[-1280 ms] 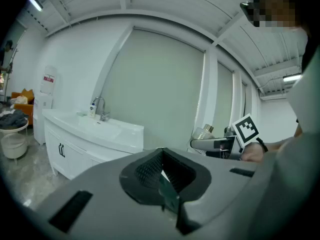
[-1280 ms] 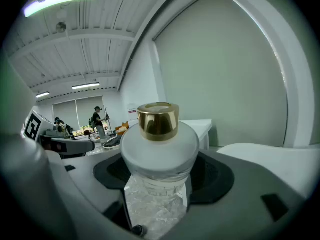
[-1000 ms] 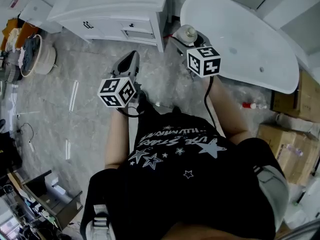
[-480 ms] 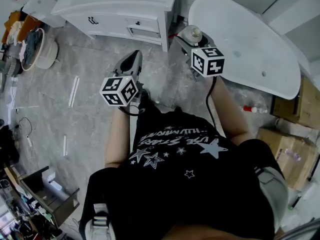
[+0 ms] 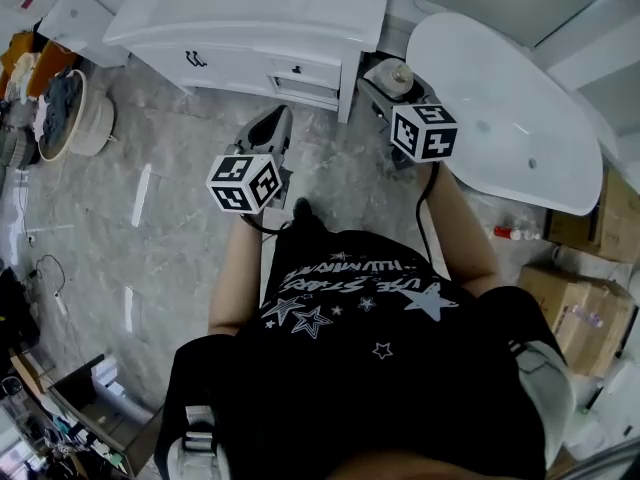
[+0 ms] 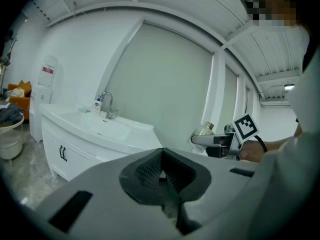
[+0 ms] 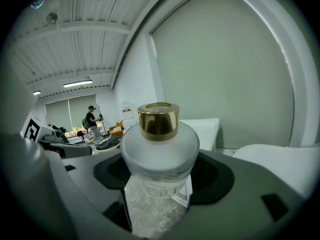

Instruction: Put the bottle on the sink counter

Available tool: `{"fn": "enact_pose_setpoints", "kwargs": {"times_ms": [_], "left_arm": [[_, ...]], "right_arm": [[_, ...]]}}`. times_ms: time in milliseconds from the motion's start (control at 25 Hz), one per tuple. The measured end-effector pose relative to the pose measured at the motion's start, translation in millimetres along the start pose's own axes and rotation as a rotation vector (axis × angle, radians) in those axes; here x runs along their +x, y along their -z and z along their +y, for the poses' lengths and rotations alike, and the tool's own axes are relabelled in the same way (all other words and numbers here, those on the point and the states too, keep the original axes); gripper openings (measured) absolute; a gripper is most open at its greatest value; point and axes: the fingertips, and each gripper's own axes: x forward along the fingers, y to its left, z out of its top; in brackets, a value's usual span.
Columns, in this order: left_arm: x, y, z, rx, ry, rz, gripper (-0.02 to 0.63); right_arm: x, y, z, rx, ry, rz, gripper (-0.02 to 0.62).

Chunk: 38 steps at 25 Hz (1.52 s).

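— So what does the right gripper [image 7: 160, 194] have?
— Its jaws are clamped on the bottle [image 7: 159, 154], a frosted glass one with a gold cap [image 7: 159, 120], standing upright between them.
— Where is that bottle?
— In the air, just beside the near corner of the sink counter [image 5: 300, 3] and not set on it. A white bathtub [image 5: 500, 98] lies to its right.
— And the left gripper [image 6: 161, 176]?
— Its jaws are pressed together with nothing between them. It hangs over the grey floor [image 5: 180, 168] in front of the cabinet, apart from it.
— Anything on the counter?
— The left gripper view shows a faucet [image 6: 106, 101] and a small soap dispenser [image 6: 96, 105] by the basin.
— Farther out?
— Cardboard boxes [image 5: 575, 303] sit at the right, and a round tub [image 5: 95, 118] holding clothes at the left. In the right gripper view, a person [image 7: 92, 121] stands far off.
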Motion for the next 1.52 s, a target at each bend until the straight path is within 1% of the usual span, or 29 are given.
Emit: {"fn": "enact_pose_setpoints", "kwargs": {"times_ms": [160,360,480,640,840,1120,1320,1520], "left_arm": [[15,-21,52,0.022,0.033,0.019,0.008],[23,-39,107,0.023,0.064,0.034,0.006],[24,-42,135,0.016,0.074,0.043,0.008],[27,-42,163,0.011,0.093,0.059,0.008],[40,-44,178,0.001,0.106,0.067,0.008],[73,-55,184,0.013,0.112,0.064,0.008],[112,-71,191,0.032,0.112,0.062,0.008],[163,-87,208,0.04,0.102,0.07,0.007]], "right_arm": [[51,-18,11,0.013,0.034,-0.003,0.318],[104,-37,27,0.023,0.07,-0.016,0.318],[126,-40,36,0.031,0.089,-0.018,0.318],[144,-35,42,0.048,0.127,-0.002,0.318],[153,-25,36,0.048,0.154,0.035,0.318],[174,-35,6,0.073,0.179,0.016,0.318],[207,-46,-22,0.083,0.17,0.011,0.318],[249,-60,-59,0.09,0.154,0.015,0.318]]}}
